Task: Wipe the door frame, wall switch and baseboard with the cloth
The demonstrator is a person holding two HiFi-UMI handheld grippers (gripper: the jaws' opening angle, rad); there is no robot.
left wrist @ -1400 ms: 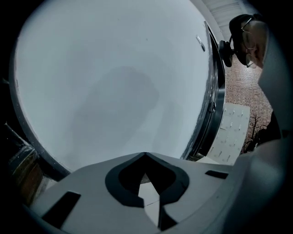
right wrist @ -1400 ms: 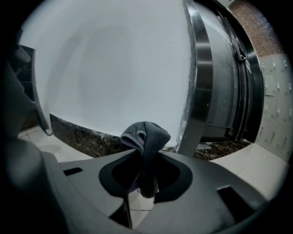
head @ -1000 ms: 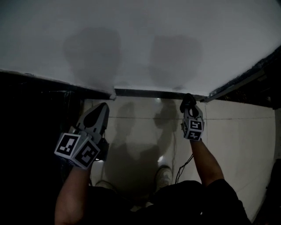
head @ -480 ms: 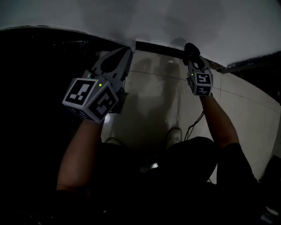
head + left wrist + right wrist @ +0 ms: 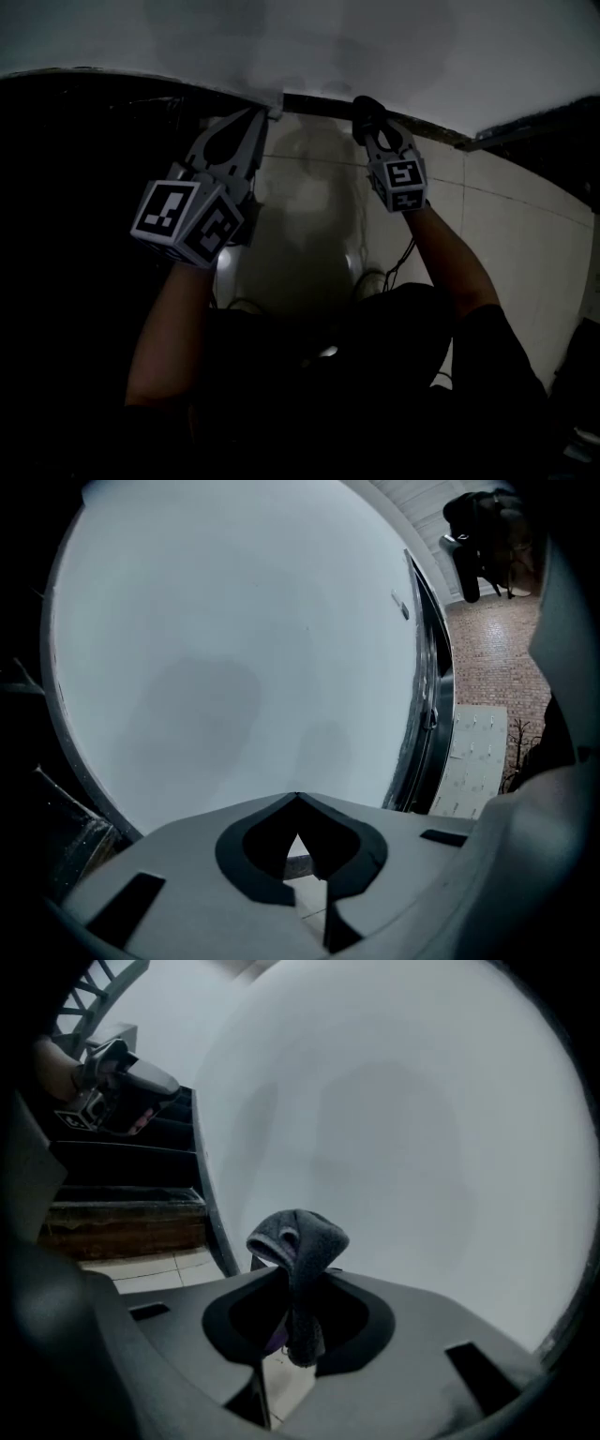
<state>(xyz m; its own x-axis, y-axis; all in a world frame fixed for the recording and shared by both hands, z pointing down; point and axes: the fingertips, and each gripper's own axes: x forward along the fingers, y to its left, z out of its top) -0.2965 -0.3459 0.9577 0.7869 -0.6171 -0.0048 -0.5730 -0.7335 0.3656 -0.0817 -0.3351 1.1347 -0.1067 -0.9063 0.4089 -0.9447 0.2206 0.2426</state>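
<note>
Since the head view is pretty dim, I'm mostly going by outlines here. The dark grey bunched-up wiping cloth [image 5: 367, 108] sits at the tip of my right gripper [image 5: 375, 129]. It's right up at the narrow dark baseboard strip [image 5: 314, 101], where the plain white wall [image 5: 394, 47] meets the pale tiled floor [image 5: 506, 216]. That strip runs left to right across the view and drops a bit toward the right, so I reckon the wipe wants to go sideways along it. My left gripper [image 5: 260, 117] points at the wall corner just beside the strip's left end. The right one has the cloth though, and it's nearer the work.

Left gripper view: the jaws are pressed together with nothing in them. White wall fills most of the picture, with a dark strip down its right side.

Right gripper view: the jaws are clamped on the cloth, and a rounded wad pokes out past the tips toward the wall. I can't tell if it's actually touching the wall or the baseboard. I can't pick out a wall switch or door frame for sure.
</note>
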